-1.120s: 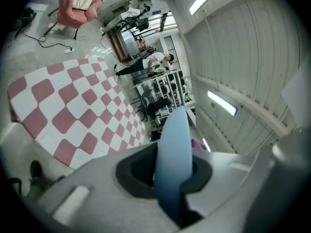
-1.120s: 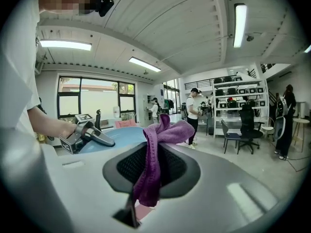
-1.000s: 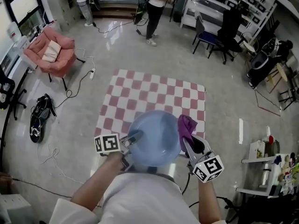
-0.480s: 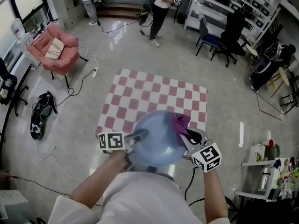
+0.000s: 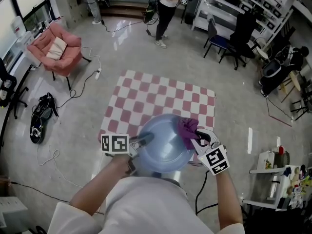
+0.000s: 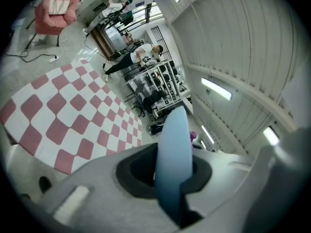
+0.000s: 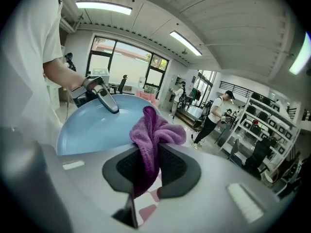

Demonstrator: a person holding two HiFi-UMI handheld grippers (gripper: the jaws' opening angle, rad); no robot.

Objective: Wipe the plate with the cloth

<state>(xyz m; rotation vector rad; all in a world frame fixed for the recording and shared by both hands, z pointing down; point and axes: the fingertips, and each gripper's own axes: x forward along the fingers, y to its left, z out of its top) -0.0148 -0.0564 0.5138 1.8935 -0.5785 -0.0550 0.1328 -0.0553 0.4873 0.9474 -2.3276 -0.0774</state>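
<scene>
Over the table (image 5: pixel 161 97) with its pink-and-white checkered cover, one light blue plate (image 5: pixel 163 146) is held up in the air, hollow side facing the person. The left gripper (image 5: pixel 143 140) has its fingers clamped on the plate's left rim; the left gripper view shows that rim edge-on between them. The right gripper (image 5: pixel 196 139) has its fingers closed on one purple cloth (image 5: pixel 187 129), bunched, with its top sticking out past the fingertips. The cloth sits at the plate's right rim, over the inner face; I can't tell if it's actually touching. Two grippers, one marker cube on each. Two forearms with white sleeves show at the bottom of the head view. On the floor behind: one pink armchair (image 5: pixel 56 48) upper left, two people (image 5: pixel 168 4) standing at the far end.
</scene>
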